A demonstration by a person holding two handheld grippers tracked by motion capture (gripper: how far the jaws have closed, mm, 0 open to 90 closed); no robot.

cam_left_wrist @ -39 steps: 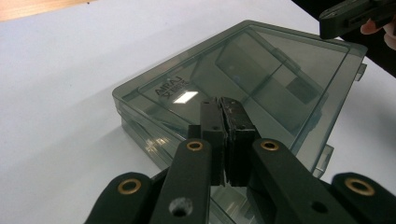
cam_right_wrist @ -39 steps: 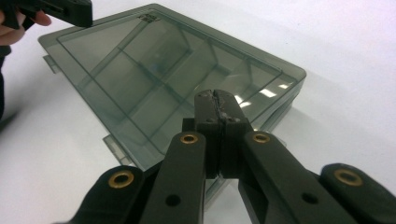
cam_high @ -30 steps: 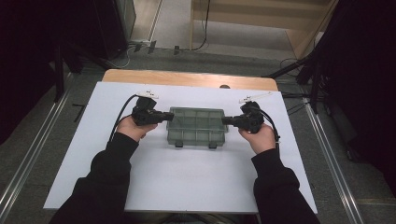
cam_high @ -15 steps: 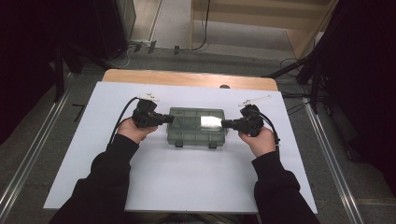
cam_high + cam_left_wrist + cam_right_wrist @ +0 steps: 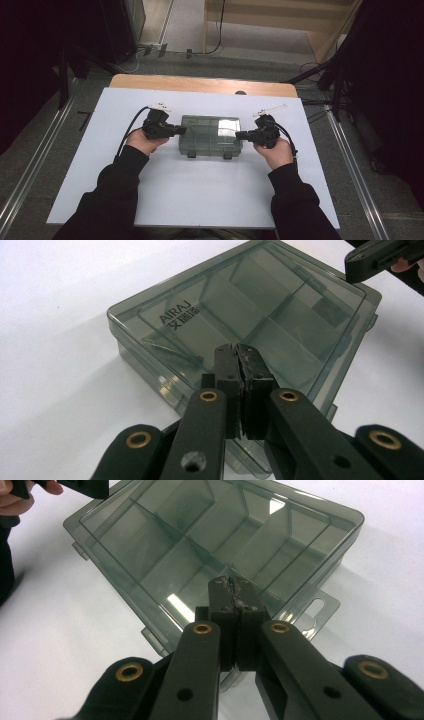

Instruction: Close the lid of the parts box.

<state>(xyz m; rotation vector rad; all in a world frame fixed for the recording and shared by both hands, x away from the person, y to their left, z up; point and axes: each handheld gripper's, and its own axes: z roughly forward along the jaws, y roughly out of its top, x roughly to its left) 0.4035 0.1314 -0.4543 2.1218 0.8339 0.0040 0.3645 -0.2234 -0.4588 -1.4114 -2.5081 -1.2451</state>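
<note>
High view: we see the smoky plastic box (image 5: 212, 135) lying flat near the middle of the table (image 5: 200, 200), lid closed.
Left gripper (image 5: 181, 130): jaws together, at the box's left edge.
Right gripper (image 5: 240, 135): jaws together, at its right edge.
</note>
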